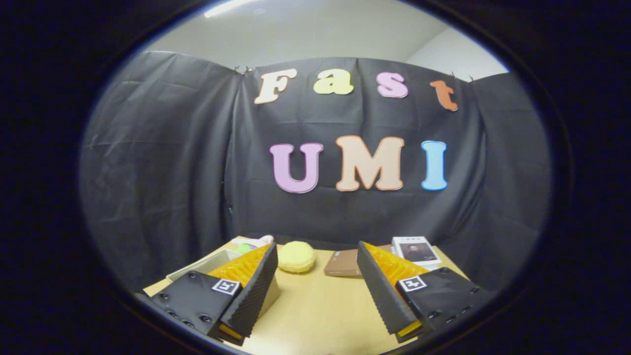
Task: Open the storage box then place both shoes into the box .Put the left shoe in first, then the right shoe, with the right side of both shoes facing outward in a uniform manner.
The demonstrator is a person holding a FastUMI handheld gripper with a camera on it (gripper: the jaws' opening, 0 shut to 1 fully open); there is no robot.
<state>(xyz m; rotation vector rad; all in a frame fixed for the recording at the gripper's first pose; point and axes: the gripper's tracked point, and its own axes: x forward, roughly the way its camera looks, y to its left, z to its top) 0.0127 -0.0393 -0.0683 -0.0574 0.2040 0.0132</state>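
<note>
My gripper [317, 252] is held above a light wooden table [315, 305], tilted up toward the booth's black wall. Its two fingers stand wide apart with nothing between them, so it is open. Behind the left finger [256, 286] lies a pale, open-topped box or tray [209, 263], partly hidden by that finger. I cannot tell whether it is the storage box.
A round yellow cushion-like thing [296, 257] sits just beyond the fingers at the table's far edge. A flat brown box [342, 264] and a white book or box [416, 250] lie beyond the right finger. Small pink and green items [251, 244] sit behind the tray.
</note>
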